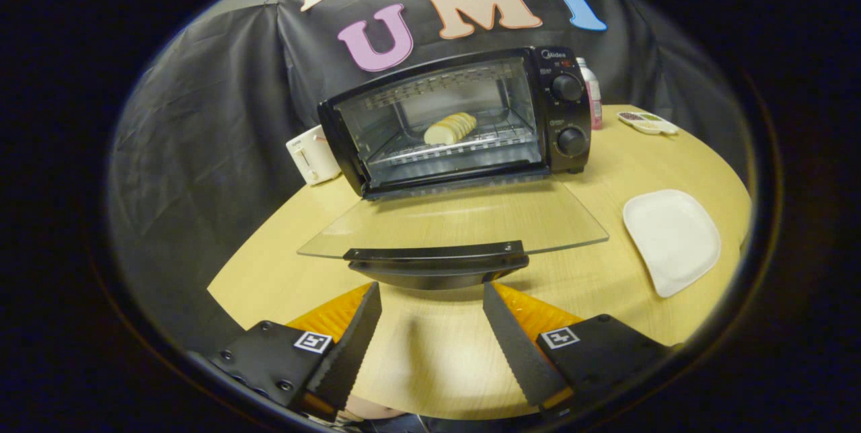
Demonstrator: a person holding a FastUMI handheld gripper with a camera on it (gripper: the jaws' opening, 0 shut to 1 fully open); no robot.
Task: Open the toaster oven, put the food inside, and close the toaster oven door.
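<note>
A black toaster oven (464, 117) stands at the back of the round wooden table (430, 352). Its glass door (457, 218) hangs fully open, lying flat toward me, with the black handle (437, 261) at its near edge. A pale sliced bread loaf (449, 128) rests on the wire rack inside. My gripper (432, 298) is open, nothing between its fingers. Both fingertips sit just below and in front of the door handle, one to each side of its middle, apart from it.
An empty white plate (672, 238) lies on the table right of the open door. A white box-like appliance (311, 154) stands left of the oven. Behind the oven's right side are a bottle (592, 100) and a small dish (647, 122).
</note>
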